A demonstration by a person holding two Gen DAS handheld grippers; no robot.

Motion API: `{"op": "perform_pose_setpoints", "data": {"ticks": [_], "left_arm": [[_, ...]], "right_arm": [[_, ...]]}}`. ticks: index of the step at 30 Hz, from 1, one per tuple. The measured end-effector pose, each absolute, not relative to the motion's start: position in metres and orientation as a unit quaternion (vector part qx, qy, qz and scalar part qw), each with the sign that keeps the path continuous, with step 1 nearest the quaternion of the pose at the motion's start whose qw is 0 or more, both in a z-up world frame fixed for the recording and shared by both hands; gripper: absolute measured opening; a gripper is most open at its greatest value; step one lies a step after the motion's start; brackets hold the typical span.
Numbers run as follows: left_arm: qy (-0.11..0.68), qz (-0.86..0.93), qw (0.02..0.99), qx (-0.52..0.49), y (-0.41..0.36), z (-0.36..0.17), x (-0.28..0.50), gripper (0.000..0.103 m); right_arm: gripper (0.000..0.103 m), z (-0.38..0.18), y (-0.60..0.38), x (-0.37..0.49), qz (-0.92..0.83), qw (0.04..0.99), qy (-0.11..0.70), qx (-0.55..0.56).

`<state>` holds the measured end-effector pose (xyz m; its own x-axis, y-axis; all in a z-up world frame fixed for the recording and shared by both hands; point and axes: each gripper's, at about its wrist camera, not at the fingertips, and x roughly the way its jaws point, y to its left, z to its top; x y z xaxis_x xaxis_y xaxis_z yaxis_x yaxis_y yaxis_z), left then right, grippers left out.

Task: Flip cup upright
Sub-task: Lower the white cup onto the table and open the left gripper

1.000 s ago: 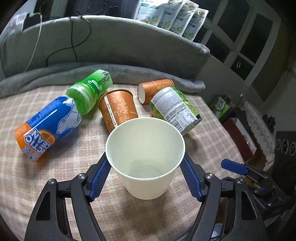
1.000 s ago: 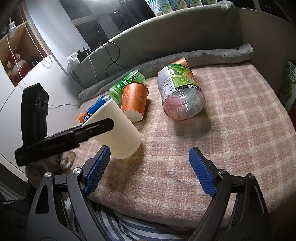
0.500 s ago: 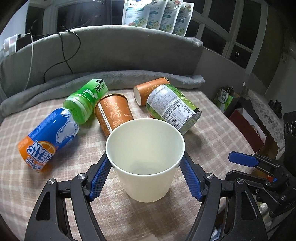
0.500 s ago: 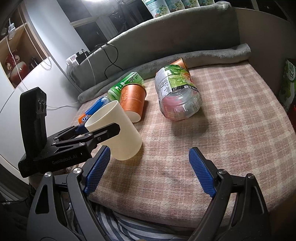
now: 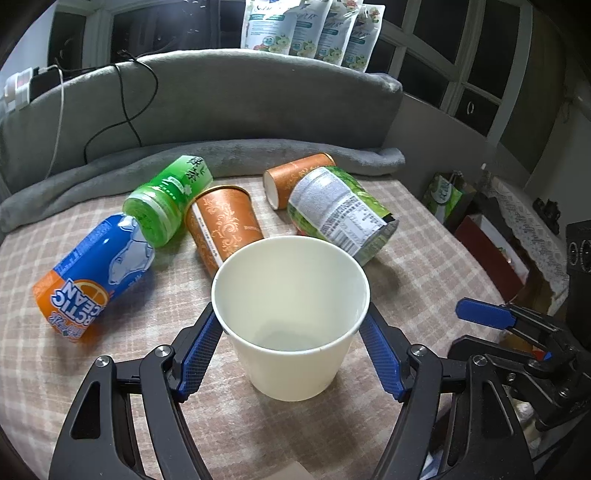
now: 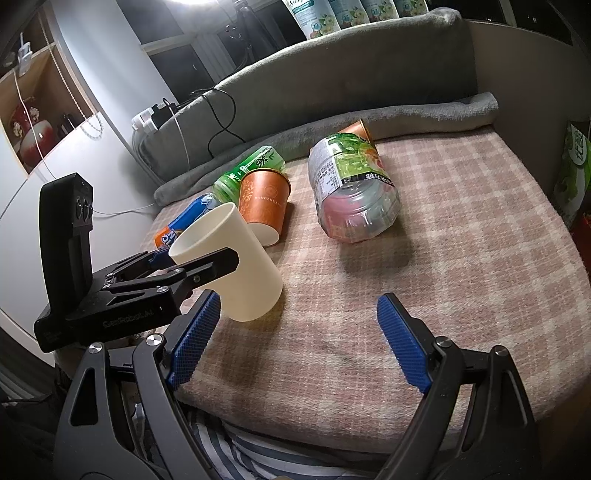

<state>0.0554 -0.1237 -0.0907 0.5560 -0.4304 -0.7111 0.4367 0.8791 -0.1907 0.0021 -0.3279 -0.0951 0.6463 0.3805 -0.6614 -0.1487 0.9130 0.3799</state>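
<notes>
Cup (image 5: 291, 317): a plain cream paper cup, mouth up, empty inside; in the right wrist view (image 6: 229, 267) it leans, its rim tipped toward the left gripper's body, its base at the cloth near the table's left front edge. Whether the base rests fully on the cloth cannot be told.
Left gripper (image 5: 291, 354): pinching the cup, one blue pad on each side of the wall just below the rim.
Right gripper (image 6: 293, 341): spread wide, nothing between its blue fingers (image 6: 402, 347), hanging over the front edge of the table, just right of the cup.
Table (image 6: 461, 258): covered with a pink and beige checked cloth.
Orange cup (image 5: 221, 225): patterned, lying on its side just behind the cream cup, mouth toward the near side.
Second orange cup (image 5: 295, 175): lying on its side further back, touching the clear jar.
Clear jar (image 6: 351, 188): plastic, green label, on its side, right of the orange cup.
Green bottle (image 5: 166, 199): on its side, left of the orange cup, touching it.
Blue and orange bottle (image 5: 92, 273): lying at the left, its end against the green bottle.
Grey blanket (image 5: 221, 155): rolled along the back edge of the table, against a grey padded backrest.
Pouches (image 5: 314, 29): a row standing on top of the backrest.
</notes>
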Motion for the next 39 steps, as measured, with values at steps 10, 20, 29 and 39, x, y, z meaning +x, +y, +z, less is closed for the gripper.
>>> {"op": "perform_pose_setpoints", "data": {"ticks": [10, 20, 29, 39], "left_arm": [[0.399, -0.256, 0.88, 0.002, -0.122, -0.086, 0.049, 0.081], [0.376, -0.258, 0.89, -0.003, -0.105, -0.072, 0.03, 0.081], [0.325, -0.235, 0.915, -0.027, -0.068, -0.052, 0.005, 0.081], [0.212, -0.122, 0.97, -0.004, -0.038, -0.03, -0.029, 0.082]], "right_arm": [[0.089, -0.085, -0.321, -0.002, 0.125, 0.912, 0.375, 0.108], [0.096, -0.071, -0.305, -0.011, 0.09, 0.939, 0.33, 0.041], [0.102, -0.06, -0.287, -0.021, 0.068, 0.955, 0.289, -0.016], [0.103, -0.047, -0.283, -0.026, 0.021, 0.97, 0.241, -0.012]]}}
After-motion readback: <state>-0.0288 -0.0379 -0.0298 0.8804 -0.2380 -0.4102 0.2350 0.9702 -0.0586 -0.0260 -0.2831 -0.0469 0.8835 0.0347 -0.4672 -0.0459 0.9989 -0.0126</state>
